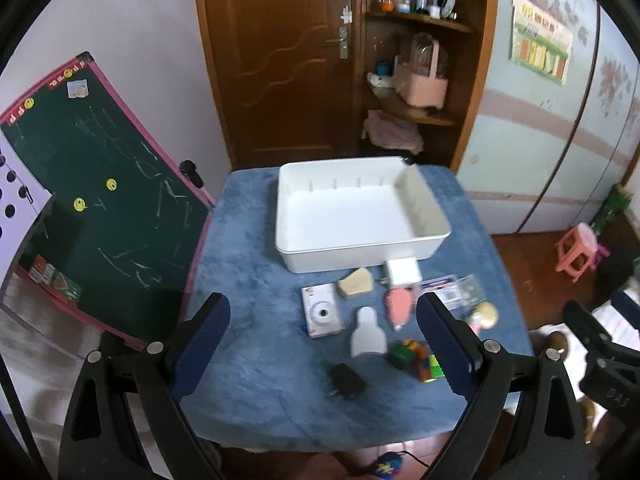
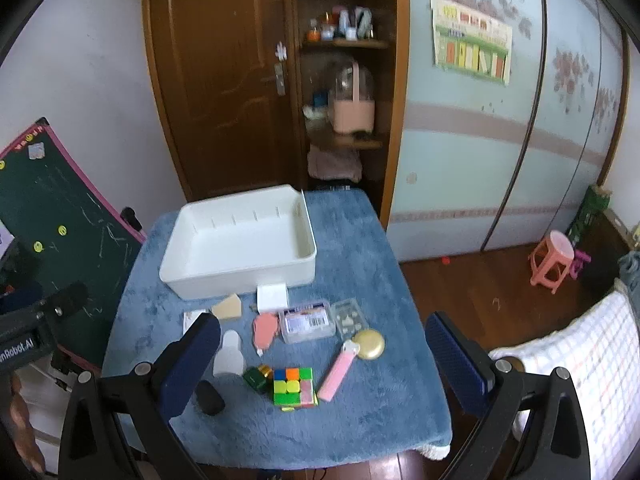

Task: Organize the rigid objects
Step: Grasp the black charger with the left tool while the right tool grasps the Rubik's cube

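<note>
Both hand-held grippers are up over the near edge of the desk (image 2: 360,420), nothing in either one. The left hand-held gripper (image 1: 324,344) has its blue-padded fingers spread wide, and the right hand-held gripper (image 2: 324,364) is spread the same way.

Closest on the blue fuzzy cover is a black plug (image 2: 210,397), pretty blurry. Next to it a small green box (image 2: 254,378) with something gold behind it, touching a cube (image 2: 294,386) with green, orange, yellow and pink stickers. A pink stick (image 2: 335,376) lies slanted beside the cube, its far end touching a gold disc (image 2: 370,344).

One row back: a white bottle shape (image 1: 367,334) lying flat, a pink flat thing (image 2: 265,330), a clear case (image 2: 307,322) with a blue label and barcode (print too small to read), and a clear blister pack (image 2: 351,318). The white camera box (image 1: 323,312) shows well in the left view; in the right view a finger mostly covers it. Behind those, a tan wedge (image 2: 228,307) and a white charger (image 2: 273,296), the charger right against the tray.

The white tray (image 2: 240,280) sits at the far end of the desk with none of the items in it.

In the right view the side of the left gripper body has mirrored lettering, something like "Robot.AI", partly cut off. A chalkboard (image 1: 100,208) leans to the left, scribbles unreadable. There's a poster (image 2: 472,46) on the wardrobe, text too blurred.
</note>
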`<state>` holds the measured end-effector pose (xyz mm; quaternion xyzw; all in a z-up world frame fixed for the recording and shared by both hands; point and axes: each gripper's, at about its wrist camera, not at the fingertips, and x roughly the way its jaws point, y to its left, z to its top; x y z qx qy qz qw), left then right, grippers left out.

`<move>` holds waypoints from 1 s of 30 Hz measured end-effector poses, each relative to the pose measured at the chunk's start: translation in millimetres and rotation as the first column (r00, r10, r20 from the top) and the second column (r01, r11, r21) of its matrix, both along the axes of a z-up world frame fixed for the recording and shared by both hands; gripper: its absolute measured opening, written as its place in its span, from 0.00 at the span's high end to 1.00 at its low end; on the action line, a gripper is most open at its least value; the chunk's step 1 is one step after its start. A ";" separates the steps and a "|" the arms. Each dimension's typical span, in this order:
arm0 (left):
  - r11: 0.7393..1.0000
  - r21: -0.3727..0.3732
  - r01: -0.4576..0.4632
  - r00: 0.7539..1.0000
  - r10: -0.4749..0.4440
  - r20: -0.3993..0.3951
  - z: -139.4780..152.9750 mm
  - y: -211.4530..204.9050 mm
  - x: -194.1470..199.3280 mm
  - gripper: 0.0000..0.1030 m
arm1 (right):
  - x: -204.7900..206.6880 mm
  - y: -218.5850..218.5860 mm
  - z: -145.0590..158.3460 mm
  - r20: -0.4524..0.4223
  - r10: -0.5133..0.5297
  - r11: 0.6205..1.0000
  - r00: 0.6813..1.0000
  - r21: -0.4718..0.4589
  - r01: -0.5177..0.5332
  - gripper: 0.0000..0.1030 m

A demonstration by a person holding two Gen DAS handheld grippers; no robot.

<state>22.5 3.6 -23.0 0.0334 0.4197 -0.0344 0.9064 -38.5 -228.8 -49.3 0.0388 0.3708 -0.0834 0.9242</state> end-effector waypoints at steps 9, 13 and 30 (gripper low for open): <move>0.995 -0.083 -0.046 0.986 0.032 -0.164 -65.6 12.7 27.6 0.08 | 18.9 -3.9 -58.1 -0.062 0.043 0.998 0.997 0.042 -0.041 0.00; 0.993 -0.092 -0.075 0.974 0.053 -0.220 -96.5 17.1 35.4 0.08 | 25.9 -5.2 -95.5 -0.124 0.065 0.996 0.990 0.071 -0.057 0.00; 0.866 0.024 0.500 0.811 -0.458 -0.365 -211.5 -25.2 36.6 0.08 | 49.2 5.6 -220.5 -0.312 0.174 0.983 0.934 0.103 -0.149 0.03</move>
